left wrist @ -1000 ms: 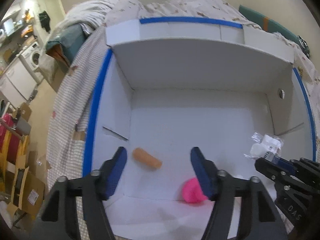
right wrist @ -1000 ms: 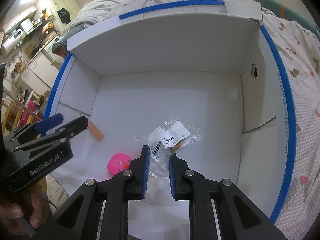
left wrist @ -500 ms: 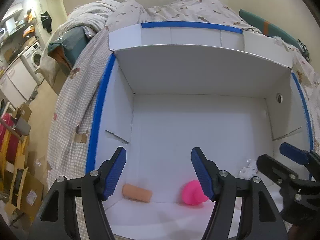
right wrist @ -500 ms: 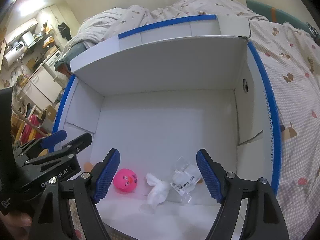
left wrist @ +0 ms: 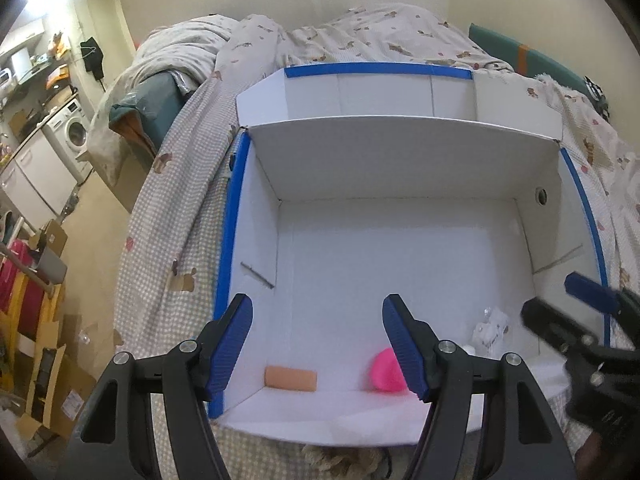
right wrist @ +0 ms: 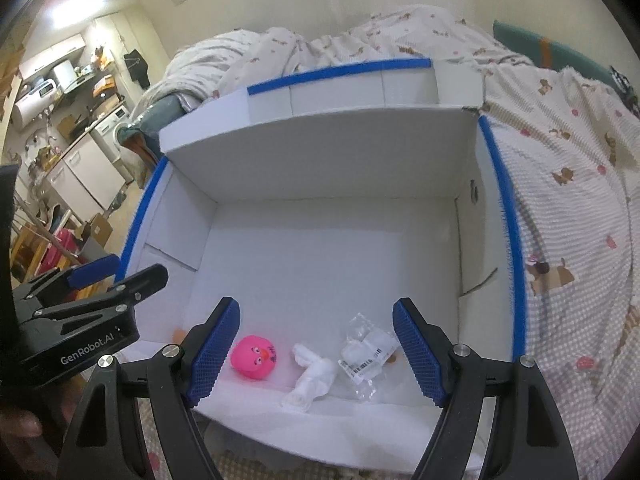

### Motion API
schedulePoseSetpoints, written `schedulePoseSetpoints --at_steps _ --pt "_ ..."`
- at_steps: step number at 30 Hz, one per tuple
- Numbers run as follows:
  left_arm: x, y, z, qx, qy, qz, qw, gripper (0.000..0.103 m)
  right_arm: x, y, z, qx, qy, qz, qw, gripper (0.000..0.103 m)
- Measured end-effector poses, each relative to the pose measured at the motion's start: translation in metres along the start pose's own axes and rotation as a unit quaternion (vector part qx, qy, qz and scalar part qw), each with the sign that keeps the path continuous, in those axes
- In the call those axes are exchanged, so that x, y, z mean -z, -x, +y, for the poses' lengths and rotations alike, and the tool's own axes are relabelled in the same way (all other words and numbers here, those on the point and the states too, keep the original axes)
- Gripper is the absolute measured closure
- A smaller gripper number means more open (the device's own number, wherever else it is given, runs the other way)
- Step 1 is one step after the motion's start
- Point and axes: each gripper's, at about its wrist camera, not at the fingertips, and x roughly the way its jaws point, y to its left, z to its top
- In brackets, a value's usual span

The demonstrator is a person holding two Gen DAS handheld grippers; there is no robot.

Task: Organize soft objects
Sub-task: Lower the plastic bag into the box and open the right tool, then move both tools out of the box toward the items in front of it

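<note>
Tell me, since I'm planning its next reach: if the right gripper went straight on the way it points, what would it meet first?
Probably the clear plastic packet on the box floor, lying between the open right gripper fingers beside the rolled white cloth; depth is uncertain.

Left hand-held gripper: jaws spread wide, nothing between the blue pads, tips pointing forward and down over the near left corner of the box. Right hand-held gripper: jaws likewise wide apart, empty, over the near edge of the box toward its right side. Both at similar height, side by side, well apart. A fingertip shows under the left one's body.
</note>
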Motion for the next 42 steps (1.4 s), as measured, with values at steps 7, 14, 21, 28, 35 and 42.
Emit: schedulePoseSetpoints --at_steps 7,14,21,28,35,42 --pt "0.012 0.019 0.015 0.001 0.003 -0.002 1.0 0.038 0.005 0.03 0.011 -0.008 -0.002 -0.016 1.0 0.02" --pt "0.023 0.041 0.027 0.012 0.014 -0.013 0.9998 0.038 0.019 0.05 0.019 -0.017 -0.002 -0.016 1.0 0.02" --pt "0.048 0.042 0.052 -0.001 0.034 -0.005 0.9994 0.038 0.04 0.047 0.01 -0.014 -0.017 0.008 1.0 0.02" --pt "0.054 0.032 0.084 0.002 0.077 0.019 0.9968 0.038 0.054 0.042 -0.005 -0.042 -0.049 0.036 0.997 0.02" --pt "0.071 0.017 0.098 0.005 0.091 0.061 0.994 0.038 0.071 0.034 -0.013 -0.021 -0.031 0.06 0.997 0.02" --pt "0.088 -0.014 0.094 0.052 0.121 0.15 0.98 0.038 0.071 0.017 -0.029 0.005 -0.074 0.087 0.993 0.02"
